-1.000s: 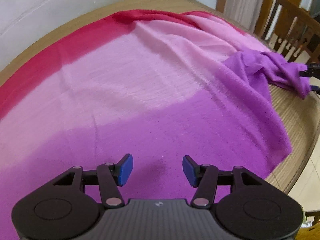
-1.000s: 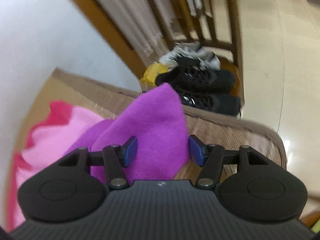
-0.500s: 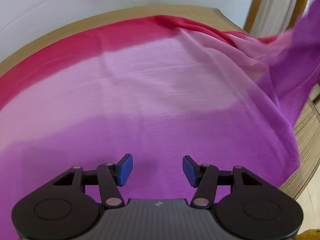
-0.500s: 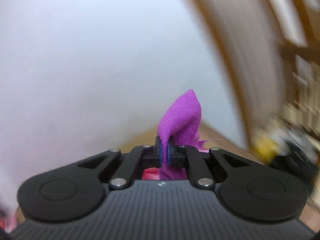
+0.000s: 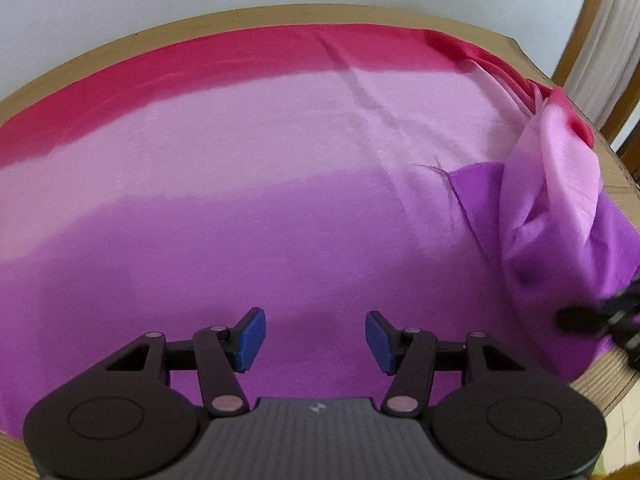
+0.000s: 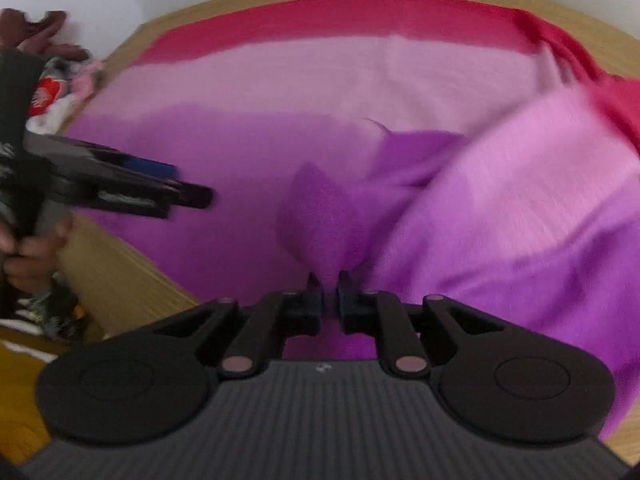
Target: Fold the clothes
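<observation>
- No container shows in either view; the one bearing surface is the wooden table (image 5: 280,14), whose rounded tan edge has a ribbed, grained face near the right rim.
- The cloth (image 5: 280,184) lies spread over almost the whole tabletop. It is a thin, soft, slightly fuzzy weave dyed in bands: red along the far edge, pale pink in the middle, purple toward the near edge.
- Most of it lies flat and smooth, with one faint crease running across the pink band.
- Its right end is lifted and doubled back over the flat part, forming a loose, rumpled fold (image 5: 560,200) that shows pink over purple, with a sharp purple corner lying on the layer below.
- The left gripper (image 5: 312,334) hangs above the purple band with its blue pads (image 5: 249,334) standing apart; nothing is between them.
- The right gripper (image 6: 329,292) pinches a bunched tuft of the cloth's purple edge, which stands up from between the nearly closed jaws as a rounded, petal-like peak. The jaws have just opened a little, yet the cloth is between them and held.
- In the right wrist view the left gripper appears at the left edge, blurred, held by a hand (image 6: 32,256).
- A heap of mixed clothes (image 6: 60,68) lies beyond the table's far left corner, too blurred to tell apart.
</observation>
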Available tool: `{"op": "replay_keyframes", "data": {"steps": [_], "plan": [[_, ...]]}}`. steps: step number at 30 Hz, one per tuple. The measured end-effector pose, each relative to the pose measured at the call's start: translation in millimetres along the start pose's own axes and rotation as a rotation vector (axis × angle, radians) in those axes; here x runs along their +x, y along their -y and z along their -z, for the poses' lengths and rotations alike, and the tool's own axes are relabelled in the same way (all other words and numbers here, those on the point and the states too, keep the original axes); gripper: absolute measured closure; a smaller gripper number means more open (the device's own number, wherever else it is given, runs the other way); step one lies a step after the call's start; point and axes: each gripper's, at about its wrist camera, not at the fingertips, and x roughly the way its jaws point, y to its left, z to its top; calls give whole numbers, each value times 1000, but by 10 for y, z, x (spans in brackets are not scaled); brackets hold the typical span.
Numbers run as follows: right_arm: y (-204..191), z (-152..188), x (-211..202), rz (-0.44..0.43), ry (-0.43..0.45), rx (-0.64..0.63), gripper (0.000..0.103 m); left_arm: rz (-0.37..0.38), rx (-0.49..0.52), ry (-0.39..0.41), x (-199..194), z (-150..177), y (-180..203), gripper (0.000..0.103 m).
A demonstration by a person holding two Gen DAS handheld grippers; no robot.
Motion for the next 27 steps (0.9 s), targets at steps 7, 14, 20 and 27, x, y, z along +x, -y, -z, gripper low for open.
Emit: {"op": "replay_keyframes", "data": {"steps": [7,14,20,27], "plan": [[1045,-161,-921,34,342,383,41,123,94,62,-38,-202,408,45],[2266,-395,-643,363,402,606,28,207,222,62,13,-468,1160,41],[2541,-430,-304,193,387,716,30,214,242,-12,150,-416,1437,41],[2471,-508,-222,215,416,684,91,223,261,-44,236,-390,1549,37]]}}
